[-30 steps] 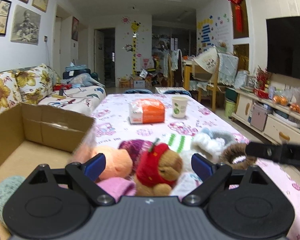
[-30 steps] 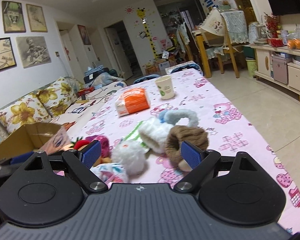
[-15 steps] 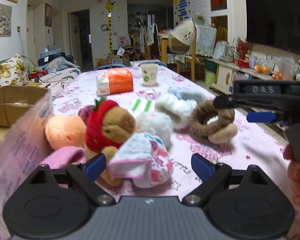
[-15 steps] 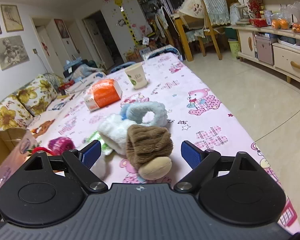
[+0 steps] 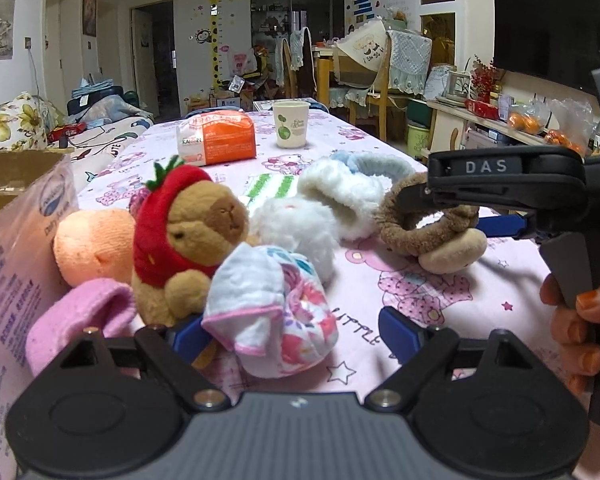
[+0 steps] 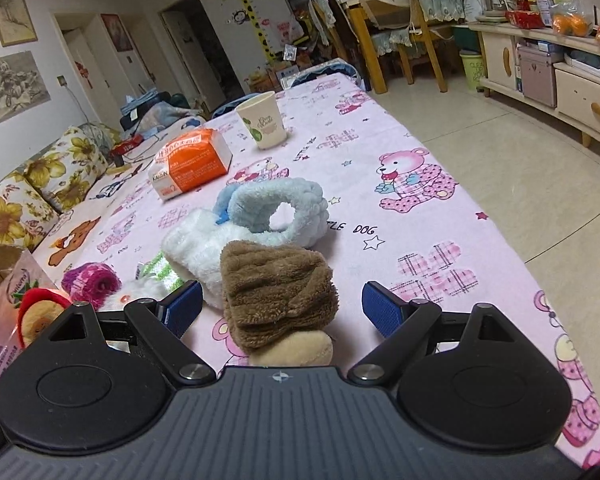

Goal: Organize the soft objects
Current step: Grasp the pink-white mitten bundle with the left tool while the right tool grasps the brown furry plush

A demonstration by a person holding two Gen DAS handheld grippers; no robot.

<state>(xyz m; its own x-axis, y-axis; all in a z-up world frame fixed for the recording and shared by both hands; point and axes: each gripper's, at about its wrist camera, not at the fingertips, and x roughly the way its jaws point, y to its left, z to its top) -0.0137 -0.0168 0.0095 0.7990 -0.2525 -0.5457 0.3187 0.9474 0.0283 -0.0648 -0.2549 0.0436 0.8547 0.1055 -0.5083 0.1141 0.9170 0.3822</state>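
Pink cartoon-print counter (image 5: 440,280) strewn with soft things. In the left wrist view, left hand-held gripper (image 5: 290,330) low at 6 o'clock, jaws wide but just now closing a little, blue pads either side of a bunched white-and-pink cloth (image 5: 274,312) and not pressing on it. At 9 o'clock of the cloth, a capybara plush in a strawberry hood (image 5: 188,232), touching a peach plush (image 5: 92,248) and a pink sock (image 5: 84,316). At 12 o'clock, white fluffy pieces (image 5: 320,208). At 2 o'clock, brown fuzzy ring (image 5: 428,220) with the right hand-held gripper (image 6: 280,308) over it, gripped by a hand (image 5: 576,328) at the frame's right edge. In the right wrist view, right jaws spread wide, brown ring between the pads, neither pad touching it. Beyond, at 12 o'clock, blue fuzzy ring (image 6: 276,212), orange packet (image 6: 192,164), paper cup (image 6: 262,124).
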